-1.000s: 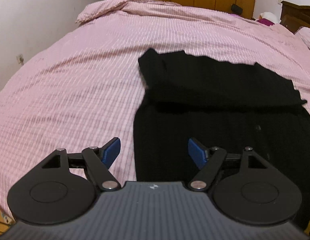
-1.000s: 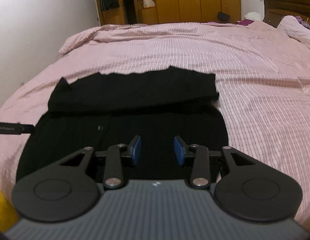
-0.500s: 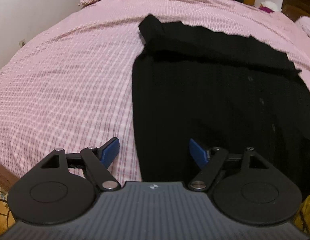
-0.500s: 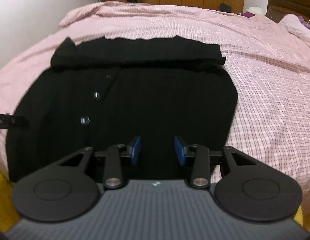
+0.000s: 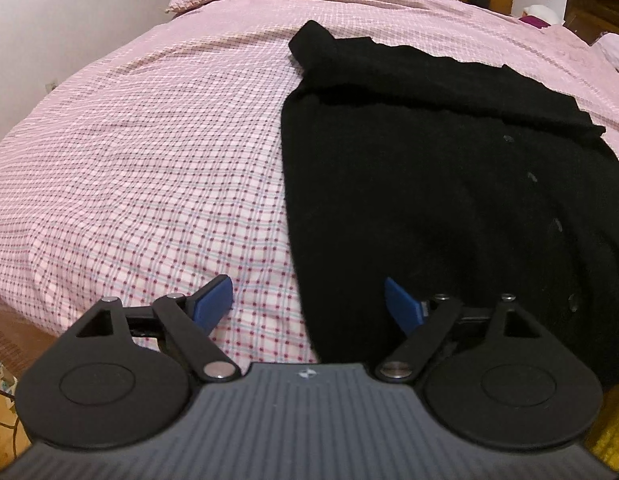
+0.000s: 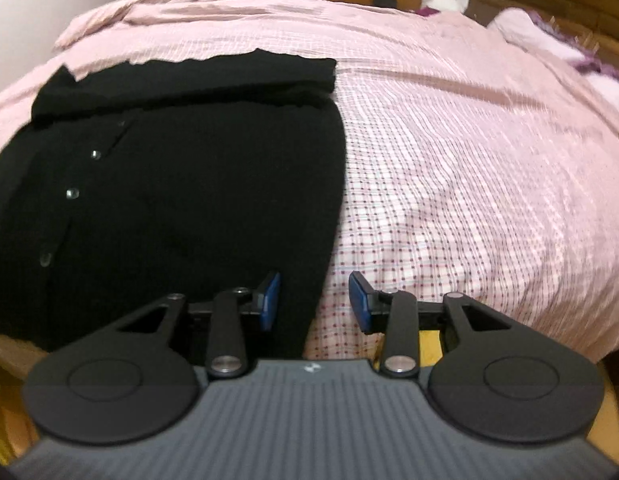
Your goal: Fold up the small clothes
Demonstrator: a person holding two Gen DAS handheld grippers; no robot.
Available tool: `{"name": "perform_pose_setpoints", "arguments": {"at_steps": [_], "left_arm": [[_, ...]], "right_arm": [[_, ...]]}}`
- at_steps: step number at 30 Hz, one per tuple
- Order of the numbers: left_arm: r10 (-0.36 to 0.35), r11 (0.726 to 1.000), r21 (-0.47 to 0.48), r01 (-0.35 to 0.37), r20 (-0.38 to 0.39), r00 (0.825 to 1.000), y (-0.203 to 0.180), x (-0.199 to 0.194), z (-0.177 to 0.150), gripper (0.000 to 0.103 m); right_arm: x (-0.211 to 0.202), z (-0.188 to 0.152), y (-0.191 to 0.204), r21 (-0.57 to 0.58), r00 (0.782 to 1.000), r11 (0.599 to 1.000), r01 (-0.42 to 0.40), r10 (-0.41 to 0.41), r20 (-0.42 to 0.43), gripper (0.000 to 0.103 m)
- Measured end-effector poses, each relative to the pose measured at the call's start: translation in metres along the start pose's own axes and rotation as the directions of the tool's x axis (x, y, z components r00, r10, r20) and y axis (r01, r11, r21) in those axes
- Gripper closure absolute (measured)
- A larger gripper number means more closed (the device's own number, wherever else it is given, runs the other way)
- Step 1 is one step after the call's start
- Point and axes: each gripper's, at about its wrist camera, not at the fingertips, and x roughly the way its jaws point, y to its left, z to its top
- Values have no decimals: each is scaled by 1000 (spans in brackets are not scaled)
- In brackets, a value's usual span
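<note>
One knitted black cardigan point(image 5: 449, 184) flat on checked pink bedspread point(image 5: 149, 152)

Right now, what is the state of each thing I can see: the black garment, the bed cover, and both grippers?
Black cardigan: flat on the bed, buttoned, far end folded over, near end unfolded.
Pink checked cover: spread over the bed, rumpled at the far end.
Left gripper: open, empty, jaws straddling the cardigan's left edge.
Right gripper: open, empty, jaws straddling the cardigan's right edge.
</note>
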Motion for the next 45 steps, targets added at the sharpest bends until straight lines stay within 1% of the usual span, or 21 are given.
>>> {"name": "perform_pose_setpoints", "arguments": {"at_steps": [4,6,8,11,14,17,19,20,26,28,31,33,35,39,42,45], "left_arm": [[-12,1000,-8,12,-1,1000,2,0,-6,14],[-27,999,-20,27,-11,1000,5,2,-9,11],[-42,998,-40,42,-13,999,7,2,-11,11],[-88,995,-46,87,-13,996,6,2,-13,11],[-114,993,-33,114,3,993,2,1,-17,11],[-130,991,-19,131,23,991,-1,-2,-19,16],[-139,990,-5,139,36,990,-3,-5,-21,22],[-144,990,2,144,42,989,-4,-5,-22,23],[-135,991,33,133,66,989,-12,-8,-28,25],[-144,989,49,141,82,986,-15,-10,-28,31],[-148,988,63,143,84,985,-19,-9,-28,32],[-140,989,51,137,74,987,-19,-5,-28,32],[-139,990,38,136,75,988,-17,-5,-29,31],[-132,991,30,130,73,989,-16,-5,-31,31],[-138,990,14,137,73,988,-14,-4,-31,31],[-158,987,1,159,68,985,-12,-3,-30,31]], "right_arm": [[1,-1,2,11,1000,1000,-22,22,9,63],[6,-3,1,35,999,998,-45,45,3,63],[9,-6,0,59,998,996,-59,59,4,62],[12,-6,-4,78,997,994,-76,75,9,61],[13,-5,-9,103,996,990,-93,93,6,59],[13,-7,-11,112,995,989,-96,96,10,59],[12,-8,-11,112,996,990,-89,88,14,59],[11,-8,-10,117,997,990,-83,81,16,59],[15,-12,-8,126,997,989,-81,78,26,57],[17,-14,-9,137,996,986,-91,87,33,56],[15,-15,-12,154,995,983,-102,98,32,55],[13,-15,-16,217,991,967,-134,134,15,53],[12,-17,-16,249,985,954,-167,170,7,53],[13,-23,-12,205,986,964,-167,166,23,53],[13,-24,-12,209,985,963,-171,170,25,52],[14,-25,-13,217,984,960,-179,178,27,51]]}}
